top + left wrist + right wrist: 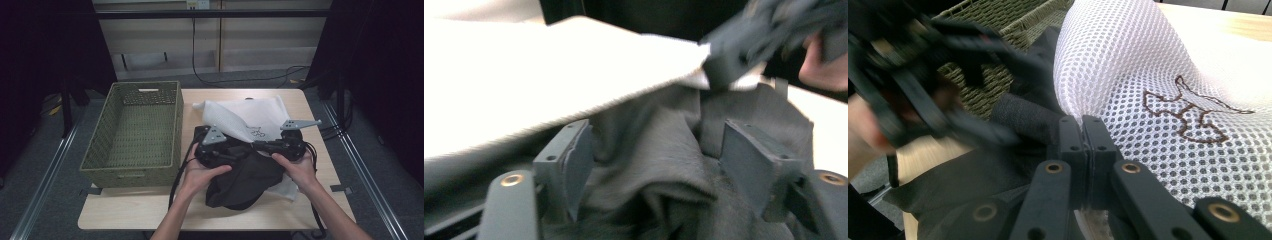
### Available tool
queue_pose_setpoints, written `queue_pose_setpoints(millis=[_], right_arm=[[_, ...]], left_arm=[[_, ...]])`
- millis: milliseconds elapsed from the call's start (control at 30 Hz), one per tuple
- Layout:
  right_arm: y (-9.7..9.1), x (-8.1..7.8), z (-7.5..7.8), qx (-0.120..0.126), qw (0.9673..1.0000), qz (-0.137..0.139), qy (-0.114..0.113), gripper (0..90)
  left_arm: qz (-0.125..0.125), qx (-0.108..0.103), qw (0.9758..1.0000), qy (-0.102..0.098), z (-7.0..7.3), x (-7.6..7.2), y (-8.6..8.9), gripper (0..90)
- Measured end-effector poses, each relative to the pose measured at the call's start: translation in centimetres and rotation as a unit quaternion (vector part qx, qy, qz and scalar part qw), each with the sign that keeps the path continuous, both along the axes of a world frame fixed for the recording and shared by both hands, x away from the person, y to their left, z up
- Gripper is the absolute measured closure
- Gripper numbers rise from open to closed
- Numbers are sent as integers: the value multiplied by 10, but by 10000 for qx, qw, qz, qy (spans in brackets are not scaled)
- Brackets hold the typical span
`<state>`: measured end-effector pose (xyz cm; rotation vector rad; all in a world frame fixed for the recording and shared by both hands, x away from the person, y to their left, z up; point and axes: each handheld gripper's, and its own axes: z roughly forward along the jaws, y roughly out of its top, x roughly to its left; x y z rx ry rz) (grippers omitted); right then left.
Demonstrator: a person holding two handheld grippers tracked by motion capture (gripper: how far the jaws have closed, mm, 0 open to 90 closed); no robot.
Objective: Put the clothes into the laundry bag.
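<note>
— Where's the dark garment (245, 180)?

— Lower middle of the high view, bunched on the desk (125, 210), partly over the white mesh bag (250, 117). Its heap runs from the centre of the frame down toward the near edge; crumpled as it is, I can't tell which end is which.

— And the bag?

— It lies behind the garment, its long side slanting from the upper left, near the basket, down to the right. In the right gripper view its brown printed mark (1193, 112) sits right of centre.

— The left gripper (654, 165)?

— Its fingers (574, 160) are spread, with dark folds of the garment lying between them; the pads don't press on the cloth.

— The right gripper (1082, 145)?

— Its fingers (1070, 150) are pressed together at the seam where mesh meets dark cloth, tips against the bag's edge. I can't tell whether any fabric is pinched.

— What's around them?

— A green woven basket (132, 132) stands at the left of the desk, just beside the garment.
</note>
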<state>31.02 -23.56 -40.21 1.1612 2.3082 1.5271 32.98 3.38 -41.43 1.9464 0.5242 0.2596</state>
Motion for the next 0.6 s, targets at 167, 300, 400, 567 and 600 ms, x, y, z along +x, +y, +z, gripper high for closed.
queue_pose_setpoints(millis=[167, 300, 400, 567, 600], right_arm=[[-2, -2, 6, 27, 10000, -22, -68, 885], [-5, -4, 14, 96, 9998, -71, -173, 885], [-8, -3, 18, 154, 9996, -82, -204, 885], [-7, -2, 19, 149, 9996, -71, -207, 885], [-5, -2, 19, 143, 9996, -58, -222, 885]], left_arm=[[595, -43, 9982, 36, 2, 20, 16, 145], [846, 416, 9954, 180, -13, 38, 13, 83], [1034, 510, 9929, 306, -24, 44, 13, 38], [988, 478, 9915, 705, -41, 54, 7, 8], [1001, 514, 9902, 830, -44, 55, 5, 8]])
